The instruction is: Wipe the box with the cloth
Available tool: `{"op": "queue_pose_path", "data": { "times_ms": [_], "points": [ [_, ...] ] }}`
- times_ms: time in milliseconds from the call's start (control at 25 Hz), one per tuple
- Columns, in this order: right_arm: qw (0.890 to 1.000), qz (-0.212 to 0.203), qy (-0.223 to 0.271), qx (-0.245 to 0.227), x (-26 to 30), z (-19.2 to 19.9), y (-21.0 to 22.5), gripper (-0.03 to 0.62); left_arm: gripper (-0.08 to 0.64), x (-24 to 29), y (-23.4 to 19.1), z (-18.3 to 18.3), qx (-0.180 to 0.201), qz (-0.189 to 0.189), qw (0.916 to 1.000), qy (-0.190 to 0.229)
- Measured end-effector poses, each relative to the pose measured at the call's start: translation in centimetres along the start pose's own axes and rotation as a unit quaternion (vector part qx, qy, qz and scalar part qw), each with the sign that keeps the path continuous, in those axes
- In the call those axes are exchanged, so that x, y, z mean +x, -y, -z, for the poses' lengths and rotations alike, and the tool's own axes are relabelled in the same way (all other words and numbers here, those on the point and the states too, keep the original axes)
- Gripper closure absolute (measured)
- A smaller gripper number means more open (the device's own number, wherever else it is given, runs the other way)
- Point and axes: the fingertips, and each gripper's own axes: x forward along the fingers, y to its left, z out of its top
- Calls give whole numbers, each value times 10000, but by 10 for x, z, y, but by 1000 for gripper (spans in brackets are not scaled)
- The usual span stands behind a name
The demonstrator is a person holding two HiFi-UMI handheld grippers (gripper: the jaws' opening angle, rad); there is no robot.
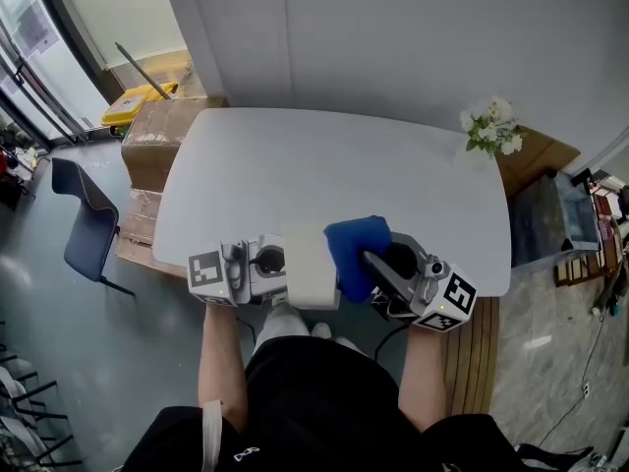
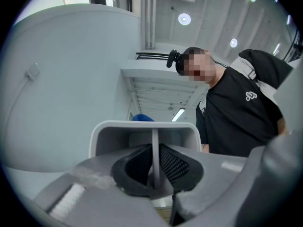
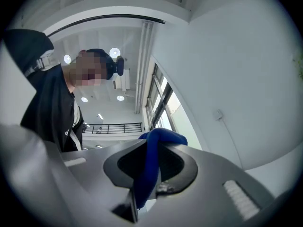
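Pinches a thin wall of the white box (image 1: pixel 310 268) between the clenched jaws of the left gripper (image 1: pixel 278 264), lifting it clear of the table (image 1: pixel 314 165) that lies beyond and below the box. Grasps a fold of the blue cloth (image 1: pixel 356 249) in the shut jaws of the right gripper (image 1: pixel 373 264), immediately right of the box, with the bunched cloth apparently against the box's right side. Puts the right gripper nearer the work. Likely calls for a short leftward sweep across the box, whose longer side seems to run away from the person.
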Motion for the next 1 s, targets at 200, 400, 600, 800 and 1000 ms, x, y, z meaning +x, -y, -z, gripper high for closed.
{"op": "queue_pose_path", "data": {
  "times_ms": [200,400,600,800,1000],
  "points": [
    [9981,597,-56,-104,0,3,19,534,509,3,5,-8,-91,103,9998,114],
    [9946,964,-300,-252,-1,11,29,535,509,2,7,-10,32,217,9995,223],
    [9902,1203,-607,-372,-9,25,36,535,509,3,5,-13,-29,76,9994,343],
    [9832,1345,-1046,-651,-13,37,36,535,509,-2,-5,-21,96,-202,9983,531],
    [9785,1186,-1428,-898,-8,48,27,535,509,-8,-17,-26,163,-568,9966,572]
  ]
}}
